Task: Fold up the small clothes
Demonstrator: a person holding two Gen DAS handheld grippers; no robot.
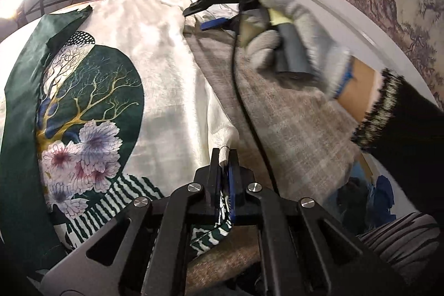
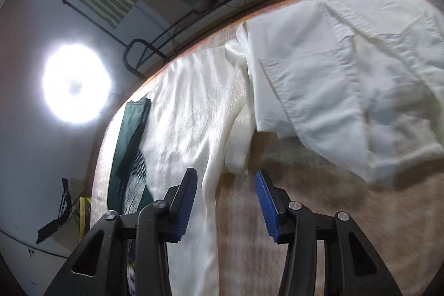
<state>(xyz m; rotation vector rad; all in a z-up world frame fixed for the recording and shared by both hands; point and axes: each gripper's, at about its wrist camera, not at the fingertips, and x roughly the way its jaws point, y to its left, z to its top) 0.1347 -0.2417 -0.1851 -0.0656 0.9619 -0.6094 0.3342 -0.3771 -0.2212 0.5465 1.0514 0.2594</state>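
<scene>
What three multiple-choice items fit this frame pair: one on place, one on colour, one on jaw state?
1. Where does the dark green strip of the printed cloth lie in the left wrist view?
A. along the left edge
B. under the gloved hand
C. on the wall

2. What colour are the pads on the right gripper?
A. red
B. blue
C. yellow

3. How do the left gripper's jaws stand?
A. wide open over bare table
B. out of view
C. shut on white cloth

Key:
1 A, the green strip runs down the left side of the printed cloth.
2 B, the pads on the right gripper are blue, with the jaws apart.
3 C, the left gripper pinches a corner of the white cloth.
</scene>
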